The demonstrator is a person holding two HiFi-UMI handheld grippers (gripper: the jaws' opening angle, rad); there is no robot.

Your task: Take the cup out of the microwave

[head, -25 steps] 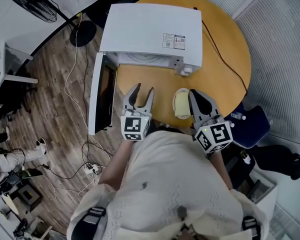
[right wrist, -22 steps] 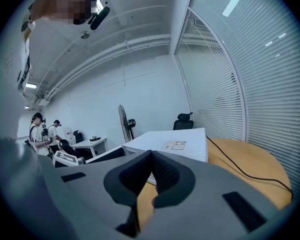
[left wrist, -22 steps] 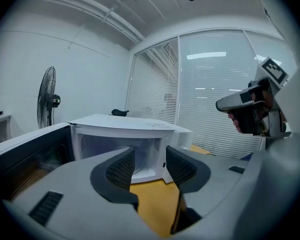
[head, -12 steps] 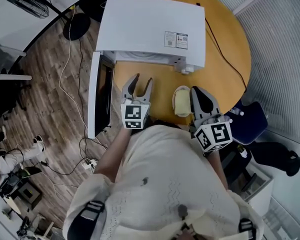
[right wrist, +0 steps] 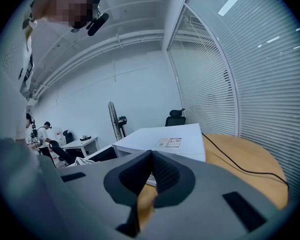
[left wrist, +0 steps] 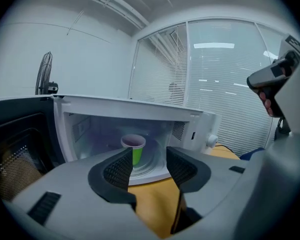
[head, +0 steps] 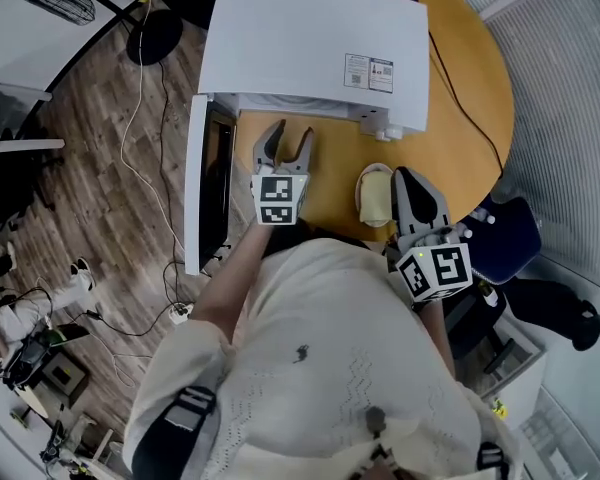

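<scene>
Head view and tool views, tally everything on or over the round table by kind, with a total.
Microwave: 1
Green cup inside it: 1
Pale yellow item: 1
Tools: 2, the left tool open, the right tool shut
Total: 5

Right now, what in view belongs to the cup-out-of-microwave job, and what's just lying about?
Job: cup, microwave, its open door, left gripper with fingers apart.
Lying about: cream item, black cable, fan, office chair.
</scene>
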